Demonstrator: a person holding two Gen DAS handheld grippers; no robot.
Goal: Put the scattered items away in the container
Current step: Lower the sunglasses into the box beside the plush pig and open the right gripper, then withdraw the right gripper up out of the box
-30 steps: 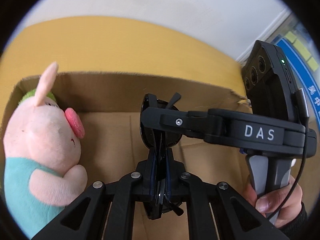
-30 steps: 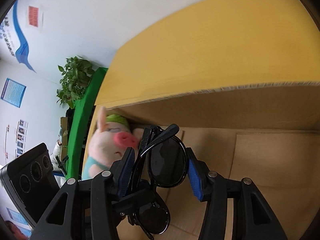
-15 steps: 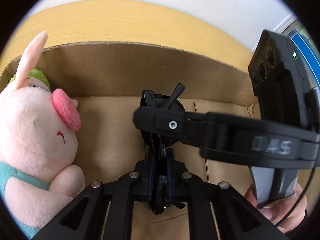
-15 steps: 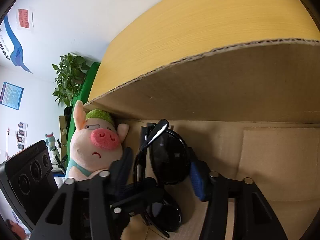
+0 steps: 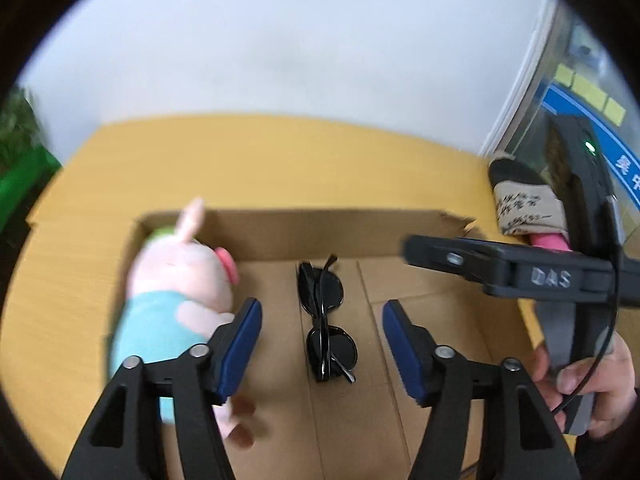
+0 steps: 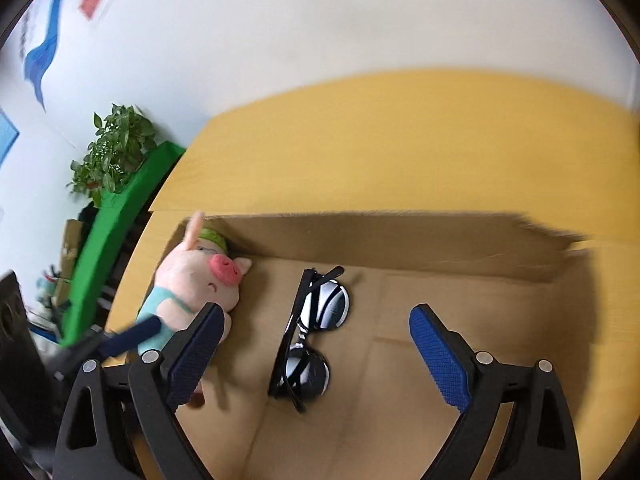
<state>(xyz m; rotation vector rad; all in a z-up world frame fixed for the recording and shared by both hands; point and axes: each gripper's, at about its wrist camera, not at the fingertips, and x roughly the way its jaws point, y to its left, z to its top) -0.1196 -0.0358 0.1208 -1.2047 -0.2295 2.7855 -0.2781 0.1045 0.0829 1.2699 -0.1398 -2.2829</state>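
Folded black sunglasses [image 5: 325, 320] [image 6: 312, 332] lie on the floor of the open cardboard box [image 5: 320, 228] [image 6: 400, 236], free of both grippers. A pink plush pig [image 5: 176, 296] [image 6: 196, 284] in a teal shirt leans in the box's left corner. My left gripper [image 5: 322, 344] hangs above the sunglasses, its jaws opening, nothing between the blue pads. My right gripper [image 6: 316, 352] also hovers over the box, jaws opening wide and empty. In the left wrist view the right gripper's black body [image 5: 520, 272], held by a hand [image 5: 592, 384], reaches in from the right.
The box stands on a yellow table [image 5: 260, 160] [image 6: 400, 140]. A slipper-like item [image 5: 524, 204] lies at the table's right edge. A green board [image 6: 116, 232] and a potted plant [image 6: 112, 152] stand beyond the table's left side, with a white wall behind.
Both grippers let go of the sunglasses, opened and rose up and back out of the box. The sunglasses now rest on the box floor beside the pig.
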